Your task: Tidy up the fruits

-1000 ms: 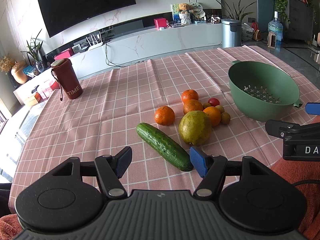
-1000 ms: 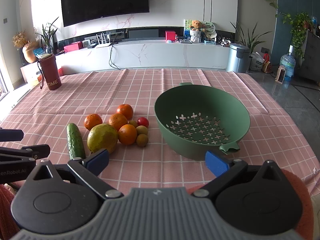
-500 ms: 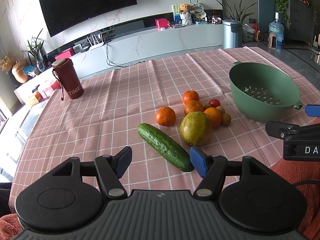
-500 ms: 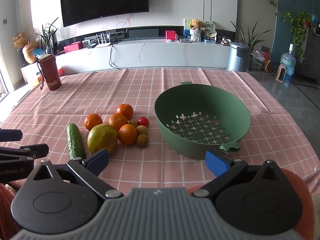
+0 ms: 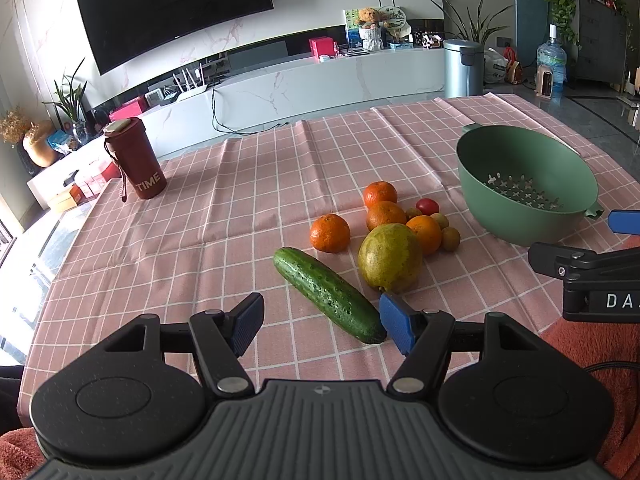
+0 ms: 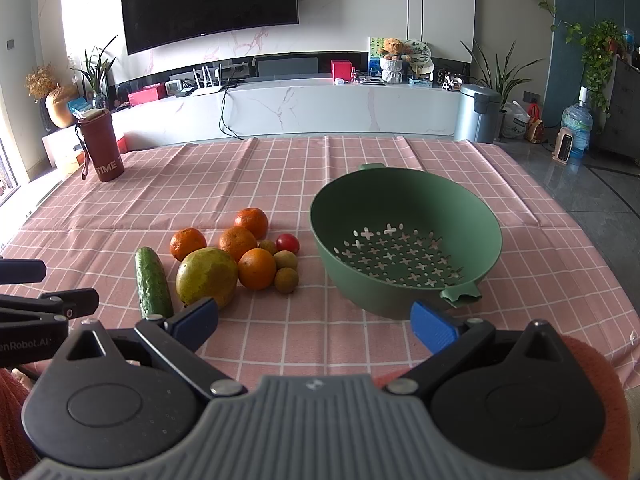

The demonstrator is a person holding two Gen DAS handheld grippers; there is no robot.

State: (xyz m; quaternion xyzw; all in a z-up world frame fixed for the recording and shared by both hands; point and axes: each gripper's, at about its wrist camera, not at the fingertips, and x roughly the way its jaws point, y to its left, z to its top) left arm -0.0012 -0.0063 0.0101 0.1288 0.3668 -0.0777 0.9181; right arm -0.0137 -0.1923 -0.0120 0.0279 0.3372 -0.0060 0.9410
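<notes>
A cucumber, a large yellow-green fruit, several oranges, a small red tomato and small brown fruits lie in a cluster on the pink checked tablecloth. An empty green colander stands to their right. My left gripper is open and empty just short of the cucumber's near end. My right gripper is open and empty in front of the colander, with the fruit cluster ahead on its left.
A dark red tumbler marked TIME stands at the table's far left. The table's far edge faces a white TV cabinet. Each gripper shows at the side of the other's view, the right one and the left one.
Both grippers have barely moved; the left view has shifted very slightly. Nothing was grasped or let go.
</notes>
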